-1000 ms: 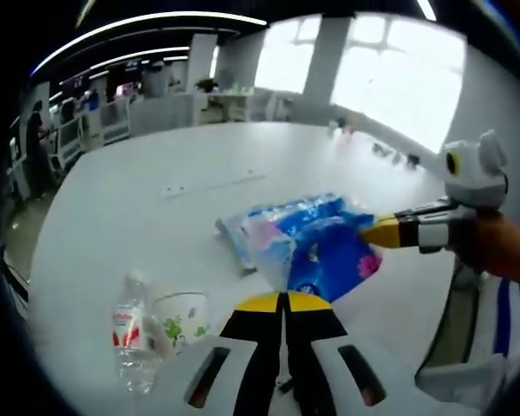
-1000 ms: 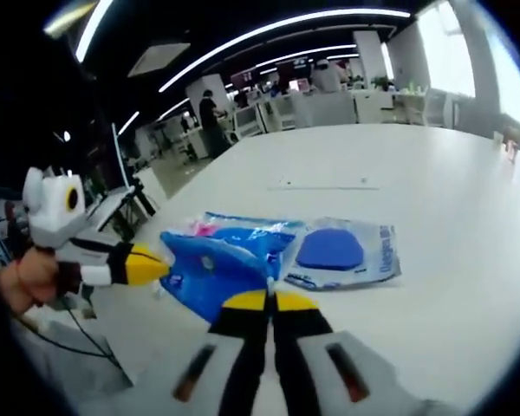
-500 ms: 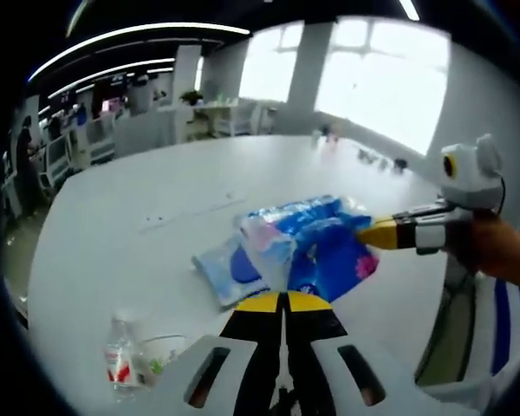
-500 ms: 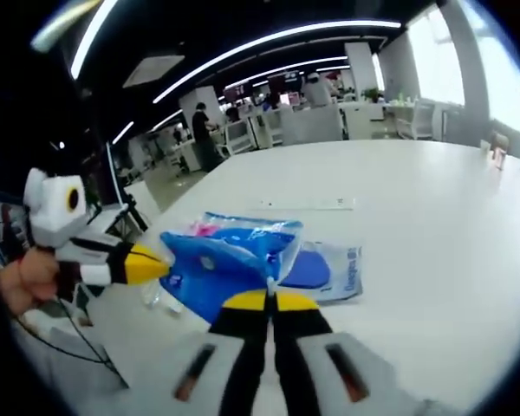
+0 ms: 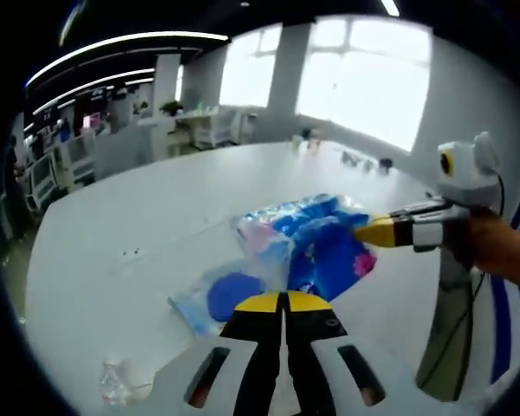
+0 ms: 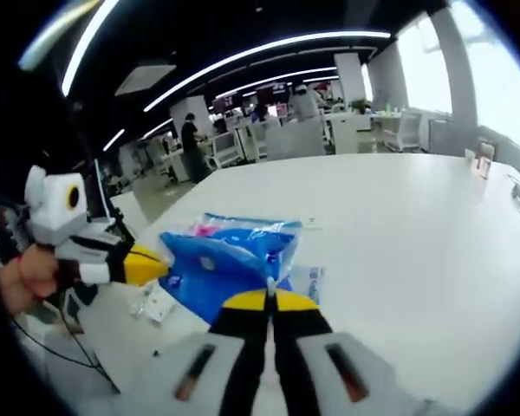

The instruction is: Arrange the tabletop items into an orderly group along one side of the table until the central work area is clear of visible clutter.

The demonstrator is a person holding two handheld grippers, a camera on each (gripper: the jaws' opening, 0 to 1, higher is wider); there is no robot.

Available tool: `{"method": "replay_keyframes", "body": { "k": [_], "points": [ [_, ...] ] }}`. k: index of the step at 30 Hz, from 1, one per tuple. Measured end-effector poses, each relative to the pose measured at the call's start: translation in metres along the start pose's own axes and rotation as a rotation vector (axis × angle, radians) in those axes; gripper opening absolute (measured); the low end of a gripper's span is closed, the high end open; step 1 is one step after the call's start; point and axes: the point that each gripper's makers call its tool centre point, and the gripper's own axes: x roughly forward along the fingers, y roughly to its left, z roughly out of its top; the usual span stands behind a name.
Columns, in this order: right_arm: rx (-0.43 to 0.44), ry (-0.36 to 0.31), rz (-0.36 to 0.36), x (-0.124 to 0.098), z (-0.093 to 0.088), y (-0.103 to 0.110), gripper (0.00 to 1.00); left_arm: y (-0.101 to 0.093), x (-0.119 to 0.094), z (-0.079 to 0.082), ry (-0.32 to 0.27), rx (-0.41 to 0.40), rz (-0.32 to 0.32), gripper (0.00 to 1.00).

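Both hand-held grippers are clenched on the blue plastic package (image 5: 316, 247), the left hand-held gripper (image 5: 282, 302) at lower centre and the right hand-held gripper (image 6: 269, 301) likewise, holding it above the white tabletop (image 5: 156, 208). This looks like the carrying step; next it needs lowering beside the flat blue packet (image 5: 221, 297) and water bottle (image 5: 117, 383).
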Motion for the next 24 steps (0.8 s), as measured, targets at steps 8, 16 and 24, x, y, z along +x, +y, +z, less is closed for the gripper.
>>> {"method": "replay_keyframes", "body": {
  "k": [8, 16, 24],
  "points": [
    [-0.001, -0.012, -0.037, -0.006, 0.008, -0.028, 0.0, -0.016, 0.024, 0.013, 0.004, 0.021, -0.029, 0.0],
    [-0.025, -0.008, -0.061, -0.012, 0.015, -0.054, 0.0, -0.033, 0.051, 0.019, 0.01, 0.018, -0.055, 0.0],
    [-0.028, 0.006, -0.085, -0.011, 0.012, -0.087, 0.0, -0.046, 0.082, 0.022, 0.016, 0.015, -0.069, 0.0]
  ]
}}
